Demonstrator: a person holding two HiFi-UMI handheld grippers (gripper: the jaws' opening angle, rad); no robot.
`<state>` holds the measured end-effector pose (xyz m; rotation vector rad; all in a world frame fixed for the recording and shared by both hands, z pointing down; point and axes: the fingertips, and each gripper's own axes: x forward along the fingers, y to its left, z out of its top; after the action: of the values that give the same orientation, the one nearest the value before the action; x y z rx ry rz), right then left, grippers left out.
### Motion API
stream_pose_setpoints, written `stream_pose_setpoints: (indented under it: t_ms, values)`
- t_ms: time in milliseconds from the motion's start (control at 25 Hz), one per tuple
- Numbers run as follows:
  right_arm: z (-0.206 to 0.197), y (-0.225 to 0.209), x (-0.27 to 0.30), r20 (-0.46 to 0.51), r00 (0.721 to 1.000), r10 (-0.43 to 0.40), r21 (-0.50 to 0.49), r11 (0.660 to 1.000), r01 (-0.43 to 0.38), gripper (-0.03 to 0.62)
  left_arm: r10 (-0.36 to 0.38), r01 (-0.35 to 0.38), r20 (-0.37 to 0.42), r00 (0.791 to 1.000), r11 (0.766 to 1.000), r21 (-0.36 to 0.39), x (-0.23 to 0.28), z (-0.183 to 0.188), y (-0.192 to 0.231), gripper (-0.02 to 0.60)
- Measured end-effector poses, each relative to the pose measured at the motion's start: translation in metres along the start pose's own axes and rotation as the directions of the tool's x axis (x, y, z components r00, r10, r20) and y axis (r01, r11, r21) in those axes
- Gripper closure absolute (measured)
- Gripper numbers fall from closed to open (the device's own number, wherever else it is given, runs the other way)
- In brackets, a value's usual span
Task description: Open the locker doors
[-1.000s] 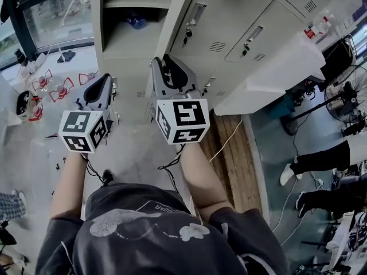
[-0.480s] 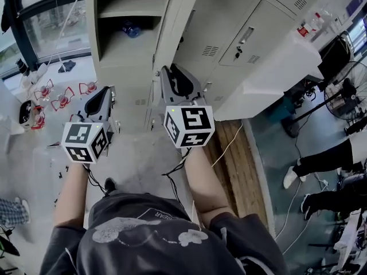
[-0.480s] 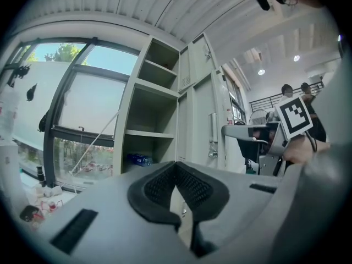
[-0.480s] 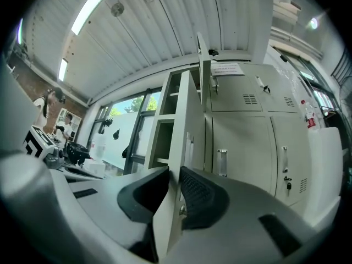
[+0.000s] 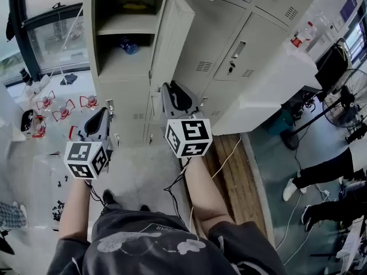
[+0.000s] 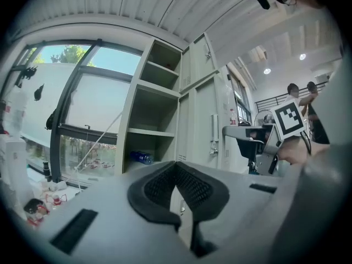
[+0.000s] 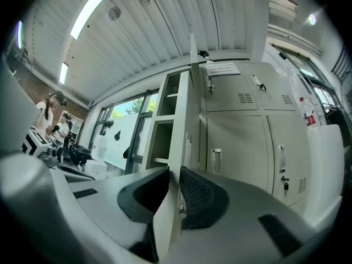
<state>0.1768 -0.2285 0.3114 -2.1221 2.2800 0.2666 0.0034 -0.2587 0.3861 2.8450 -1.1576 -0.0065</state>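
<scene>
A bank of pale grey lockers (image 5: 229, 50) fills the far side of the head view. The left column (image 5: 123, 27) stands open and shows its shelves. Its tall door (image 5: 172, 36) is swung out toward me. My right gripper (image 5: 169, 89) is shut on the free edge of a locker door (image 7: 184, 125). That edge runs upright between the black pads (image 7: 201, 194), beside a small latch. My left gripper (image 5: 103, 114) hangs in the air left of it, level, in front of the open column. Its pads (image 6: 195, 188) meet at the tips with nothing between them (image 6: 176, 166).
A blue bottle (image 5: 128, 44) lies on a shelf, with something yellow (image 5: 133, 6) on the shelf above. Red-rimmed objects (image 5: 54, 103) sit on the floor by the window. Wooden boards (image 5: 235, 165), a white counter (image 5: 269, 90), a fan (image 5: 347, 93) and a person's legs (image 5: 312, 173) are at right.
Both grippers have drawn back from the lockers, lower in the head view, and more of the locker bank shows. The right gripper has stayed on the door edge.
</scene>
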Motion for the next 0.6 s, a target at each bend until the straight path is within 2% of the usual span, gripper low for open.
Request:
stream_pose_setpoints:
  t_ms: [160, 480, 600]
  values:
    - [0.001, -0.006, -0.001, -0.005, 1.000, 0.002, 0.011, 1.000, -0.002, 0.511, -0.012, 0.012, 0.007, 1.000, 1.000, 0.002, 0.003, 0.006, -0.010, 0.572]
    - [0.004, -0.008, -0.010, 0.036, 0.999, 0.014, 0.084, 0.996, -0.017, 0.509, -0.084, 0.084, -0.012, 0.996, 0.996, 0.027, 0.019, 0.005, -0.013, 0.572]
    - [0.002, -0.010, -0.016, 0.035, 0.999, 0.018, 0.093, 0.995, -0.021, 0.446, -0.108, 0.108, -0.012, 0.994, 0.994, 0.002, 0.031, 0.002, -0.005, 0.572]
